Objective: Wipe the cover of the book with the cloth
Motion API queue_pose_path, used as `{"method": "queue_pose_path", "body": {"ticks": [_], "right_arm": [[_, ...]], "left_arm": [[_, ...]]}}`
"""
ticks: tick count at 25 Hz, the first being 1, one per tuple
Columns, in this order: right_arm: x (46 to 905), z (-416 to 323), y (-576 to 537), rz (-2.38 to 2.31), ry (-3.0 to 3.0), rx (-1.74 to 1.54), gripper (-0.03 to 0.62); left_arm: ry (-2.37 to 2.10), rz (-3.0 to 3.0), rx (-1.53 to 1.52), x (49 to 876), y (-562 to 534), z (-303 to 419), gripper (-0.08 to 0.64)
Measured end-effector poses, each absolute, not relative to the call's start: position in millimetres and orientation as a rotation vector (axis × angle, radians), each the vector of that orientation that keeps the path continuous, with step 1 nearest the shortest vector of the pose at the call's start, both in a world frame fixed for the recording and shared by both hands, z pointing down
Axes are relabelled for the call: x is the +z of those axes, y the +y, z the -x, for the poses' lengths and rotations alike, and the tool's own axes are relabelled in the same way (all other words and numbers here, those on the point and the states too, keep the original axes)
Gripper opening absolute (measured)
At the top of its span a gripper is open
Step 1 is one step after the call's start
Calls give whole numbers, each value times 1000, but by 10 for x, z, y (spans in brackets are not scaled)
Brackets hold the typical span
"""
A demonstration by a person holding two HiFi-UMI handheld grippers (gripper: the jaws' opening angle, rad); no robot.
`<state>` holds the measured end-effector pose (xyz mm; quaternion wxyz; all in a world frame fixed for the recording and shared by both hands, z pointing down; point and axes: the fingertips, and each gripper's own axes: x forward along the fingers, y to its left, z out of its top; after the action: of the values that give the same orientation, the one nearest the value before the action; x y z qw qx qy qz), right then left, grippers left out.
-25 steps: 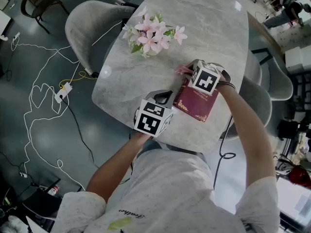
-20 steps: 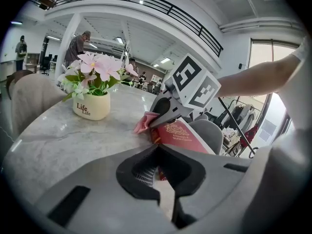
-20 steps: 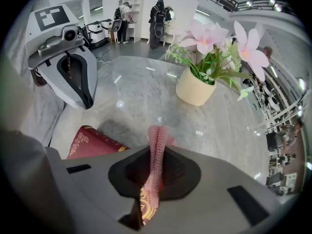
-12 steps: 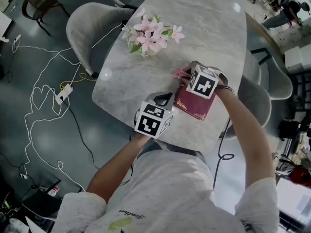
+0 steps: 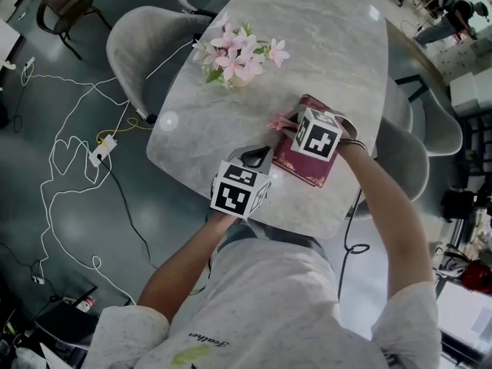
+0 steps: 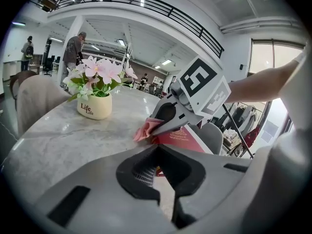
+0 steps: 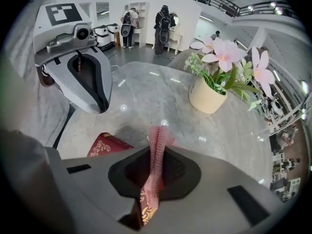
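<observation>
Since 1 second ago, our right gripper [image 5: 294, 124], clamped on the pink cloth [image 5: 278, 119], slides leftward over the maroon book [image 5: 304, 167] on the table [image 5: 323, 37] | left gripper [image 5: 257, 156] pinched together beside its corner | wiping underway | next we sweep back across the cover

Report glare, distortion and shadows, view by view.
Head view: small glare spots on the marble table. Left gripper view: fisheye bend, dark corners, blown-out window. Right gripper view: fisheye too; soft shadow beside the cloth.
</observation>
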<state>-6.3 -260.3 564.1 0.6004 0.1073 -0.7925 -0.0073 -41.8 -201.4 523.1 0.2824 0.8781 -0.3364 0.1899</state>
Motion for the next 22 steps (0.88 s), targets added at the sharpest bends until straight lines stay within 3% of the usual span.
{"method": "queue_pose_path", "body": {"ticks": [22], "right_arm": [[5609, 294, -2174, -166, -1881, -24, 15]], "left_arm": [[-985, -2337, 465, 5109, -2032, 588, 8]]}}
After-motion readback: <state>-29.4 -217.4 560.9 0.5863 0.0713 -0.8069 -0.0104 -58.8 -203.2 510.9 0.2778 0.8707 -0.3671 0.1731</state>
